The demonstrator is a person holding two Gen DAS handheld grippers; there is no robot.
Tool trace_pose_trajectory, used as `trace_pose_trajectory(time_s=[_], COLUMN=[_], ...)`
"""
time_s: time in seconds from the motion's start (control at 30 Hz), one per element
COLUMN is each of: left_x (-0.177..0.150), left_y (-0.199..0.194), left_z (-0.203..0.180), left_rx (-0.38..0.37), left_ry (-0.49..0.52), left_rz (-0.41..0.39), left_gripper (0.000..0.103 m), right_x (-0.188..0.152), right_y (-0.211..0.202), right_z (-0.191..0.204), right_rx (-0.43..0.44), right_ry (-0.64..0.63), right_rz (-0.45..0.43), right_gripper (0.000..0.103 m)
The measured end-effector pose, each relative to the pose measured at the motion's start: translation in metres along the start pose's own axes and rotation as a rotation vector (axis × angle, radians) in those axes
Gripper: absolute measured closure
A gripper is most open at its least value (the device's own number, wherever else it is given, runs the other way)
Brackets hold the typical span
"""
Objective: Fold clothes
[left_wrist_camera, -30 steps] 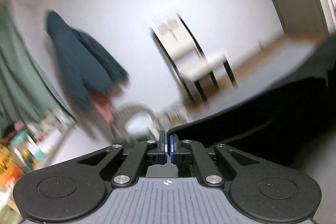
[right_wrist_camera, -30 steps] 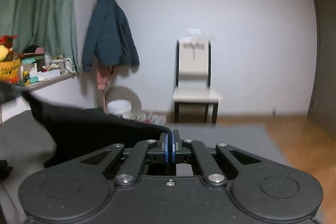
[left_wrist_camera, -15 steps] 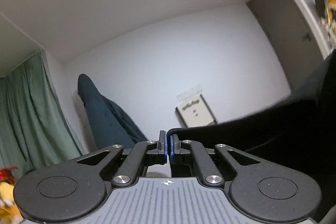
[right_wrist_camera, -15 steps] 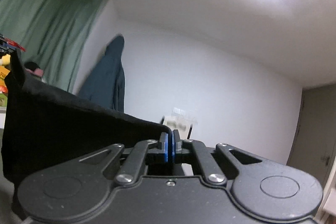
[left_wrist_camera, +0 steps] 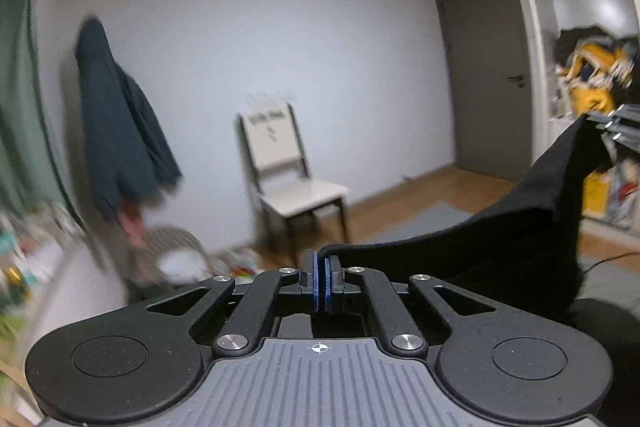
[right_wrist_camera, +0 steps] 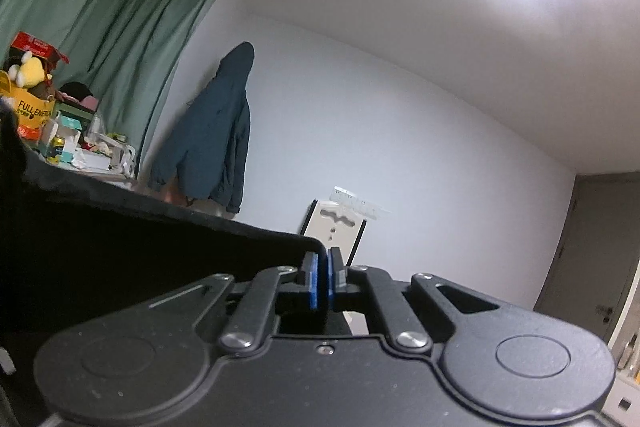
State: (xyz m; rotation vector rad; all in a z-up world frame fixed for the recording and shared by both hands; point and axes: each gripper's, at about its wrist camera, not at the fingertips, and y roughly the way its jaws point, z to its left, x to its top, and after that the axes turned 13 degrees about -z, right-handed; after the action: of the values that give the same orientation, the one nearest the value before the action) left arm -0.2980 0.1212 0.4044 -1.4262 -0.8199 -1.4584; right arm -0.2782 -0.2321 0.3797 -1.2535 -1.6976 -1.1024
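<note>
- The left gripper [left_wrist_camera: 321,281] is closed, its blue-padded fingers [left_wrist_camera: 315,283] pinched on the hem of a black, soft fabric garment [left_wrist_camera: 520,243], which fills the lower right of the left wrist view.
- The right gripper [right_wrist_camera: 320,285] is likewise clamped on the garment's [right_wrist_camera: 132,259] edge; the cloth spreads across the lower left of the right wrist view.
- The far corner of the cloth is seen at the right edge of the left view, rising to the tip of the other gripper.
- The step in hand is judged to be holding the garment up by its top edge so it hangs flat before being laid down.
- Both pinches should be kept firm and level, and the edge drawn taut between them, so no slack fold forms.
- The surface for laying the garment is not shown clearly.
- Open room lies ahead: a white chair with a dark frame [left_wrist_camera: 296,183] and a dark teal hanging jacket [left_wrist_camera: 120,131] stand well apart against the far wall.
</note>
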Motion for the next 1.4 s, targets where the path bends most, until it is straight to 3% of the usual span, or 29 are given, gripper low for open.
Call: trace_pose_trajectory(time_s=[0.2,0.33,0.53,0.7,1.07,1.3,1.4], left_x=[-0.068,-0.129,-0.225,-0.273,-0.322,-0.341,-0.342], left_y=[0.101,0.191,0.280,0.339,0.444,0.468,0.473], left_z=[0.068,0.110,0.136,0.143,0.163,0.163,0.160], left_rx=[0.007,0.027,0.109,0.168,0.258,0.343,0.357], left_ry=[-0.090,-0.209,-0.290,-0.380,-0.384,-0.434,-0.412], left_rz=[0.180,0.333,0.495,0.562,0.654,0.649,0.650], left_gripper=[0.100,0.100,0.100,0.100,0.100,0.100,0.100], right_x=[-0.060,-0.147,-0.258,-0.329,-0.387,-0.406,-0.410], right_y=[0.091,0.164,0.247,0.303,0.361,0.389,0.397], right_z=[-0.010,0.003,0.051,0.076,0.106,0.111,0.103], right_rx=[0.108,0.143,0.156,0.152,0.163,0.141,0.066], right_ry=[0.148,0.241,0.289,0.304,0.269,0.298,0.319], right_rz=[0.166,0.322,0.508,0.666,0.777,0.789,0.782], right_gripper=[0.098,0.098,0.097,0.097,0.097,0.097,0.097])
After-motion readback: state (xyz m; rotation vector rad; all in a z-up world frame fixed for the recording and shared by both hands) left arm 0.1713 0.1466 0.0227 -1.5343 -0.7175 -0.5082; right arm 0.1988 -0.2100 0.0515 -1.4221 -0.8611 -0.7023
